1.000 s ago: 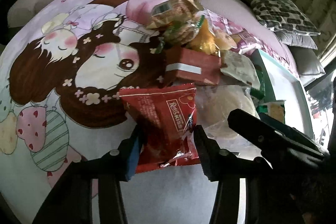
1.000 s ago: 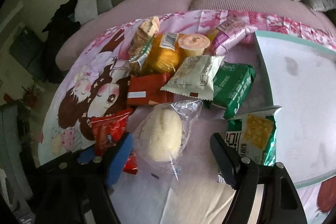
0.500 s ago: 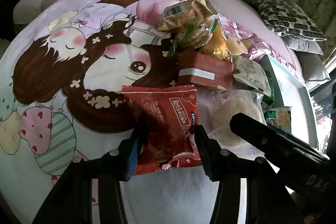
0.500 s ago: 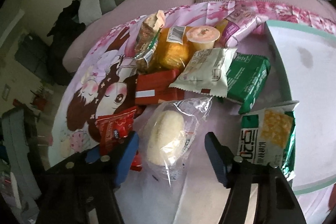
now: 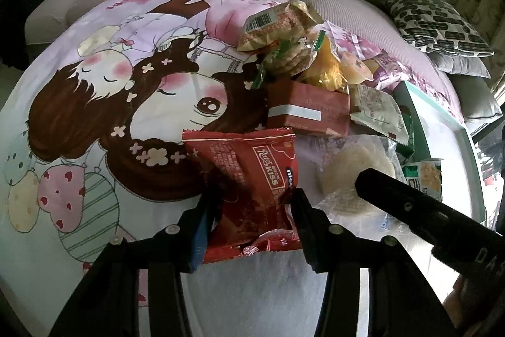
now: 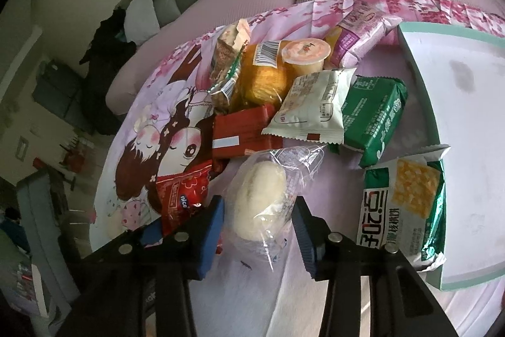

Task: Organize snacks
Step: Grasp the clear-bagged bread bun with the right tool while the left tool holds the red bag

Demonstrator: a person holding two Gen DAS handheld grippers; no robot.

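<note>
Snacks [image 6: 312,106] lie heaped on the cartoon-print cloth [image 5: 94,116], just beside the tray's [image 6: 467,278] left edge; tray is bare white except the yellow cracker pack [image 6: 407,204] overlapping that edge. Left gripper [image 5: 252,210] clamps narrow on red Rous Kiss packet [image 5: 252,176]. Right gripper [image 6: 258,220] jaws closing, clear-wrapped pale bun [image 6: 258,201] between them, pads look at the wrap. Sorting looks barely started, nearly the whole pile left to move
</note>
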